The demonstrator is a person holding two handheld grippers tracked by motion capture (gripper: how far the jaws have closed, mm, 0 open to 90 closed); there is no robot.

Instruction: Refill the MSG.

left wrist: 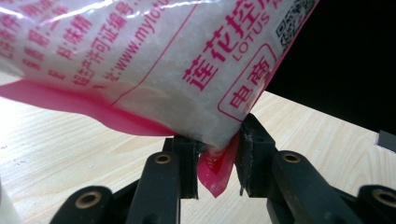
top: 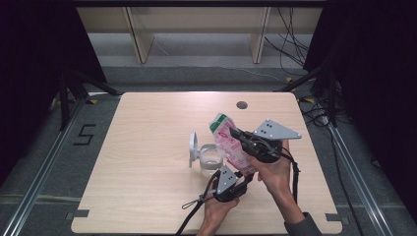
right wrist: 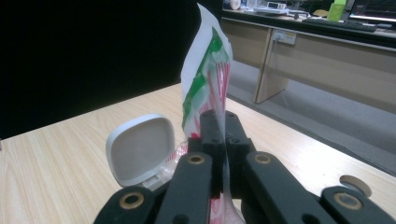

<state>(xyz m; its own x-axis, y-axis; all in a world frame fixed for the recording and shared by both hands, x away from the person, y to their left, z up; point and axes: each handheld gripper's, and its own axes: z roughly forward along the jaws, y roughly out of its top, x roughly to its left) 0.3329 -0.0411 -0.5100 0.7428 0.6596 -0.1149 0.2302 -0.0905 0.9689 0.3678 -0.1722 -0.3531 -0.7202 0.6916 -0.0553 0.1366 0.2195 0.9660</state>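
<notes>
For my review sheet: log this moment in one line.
left gripper: shut on bag corner | right gripper: shut on bag edge | bag tilted over open jar

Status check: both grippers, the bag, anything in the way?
Left gripper shut on bag's lower corner. Right gripper shut on bag's edge. Pink-print bag held tilted above open-lidded clear container. Nothing in the way.
</notes>
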